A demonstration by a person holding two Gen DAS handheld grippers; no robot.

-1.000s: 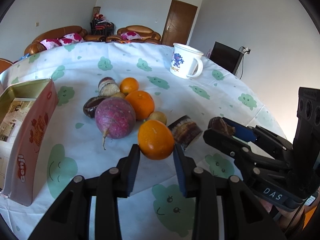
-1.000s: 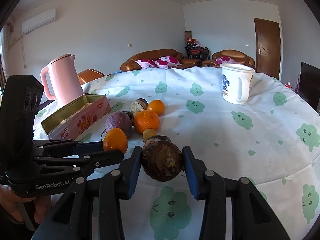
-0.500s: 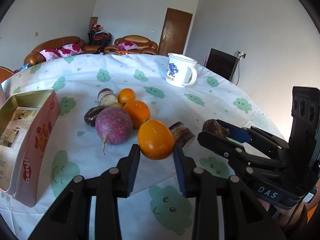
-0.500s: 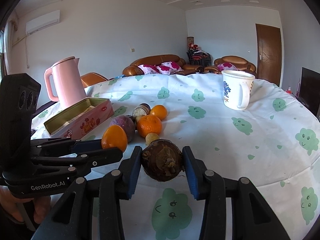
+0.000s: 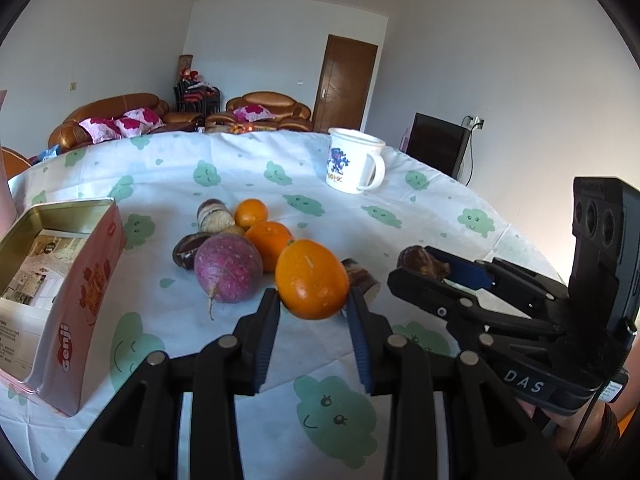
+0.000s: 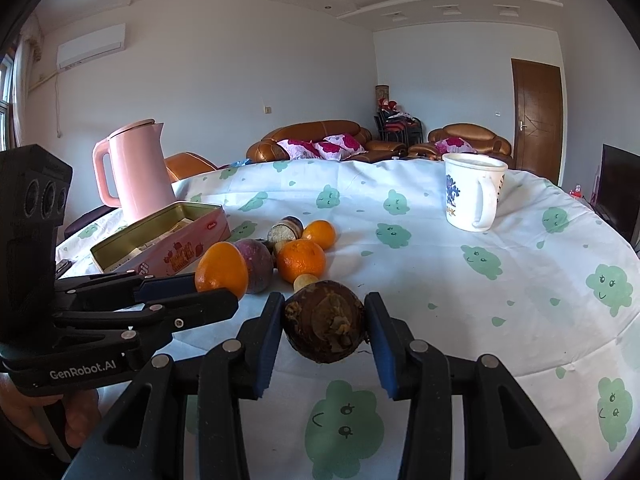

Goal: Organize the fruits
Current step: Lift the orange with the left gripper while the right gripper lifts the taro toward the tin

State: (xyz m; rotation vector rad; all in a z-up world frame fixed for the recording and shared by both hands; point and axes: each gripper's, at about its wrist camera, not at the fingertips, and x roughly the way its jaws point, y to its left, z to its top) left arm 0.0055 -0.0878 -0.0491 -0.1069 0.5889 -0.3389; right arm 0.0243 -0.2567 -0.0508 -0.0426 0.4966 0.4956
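**Both grippers loaded above the table**

Left wrist view: the left gripper (image 5: 312, 304) clamps an orange (image 5: 311, 279) beside a purple radish (image 5: 228, 268) and the tin box (image 5: 60, 280).

Right wrist view: the right gripper (image 6: 325, 326) grips a brown taro root (image 6: 325, 327), near the fruit pile (image 6: 296, 248) on the tablecloth (image 6: 480, 292).

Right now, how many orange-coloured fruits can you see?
3. One orange fruit is held in the left gripper; a second lies on the table behind it; a smaller third lies farther back. Others may be hidden.
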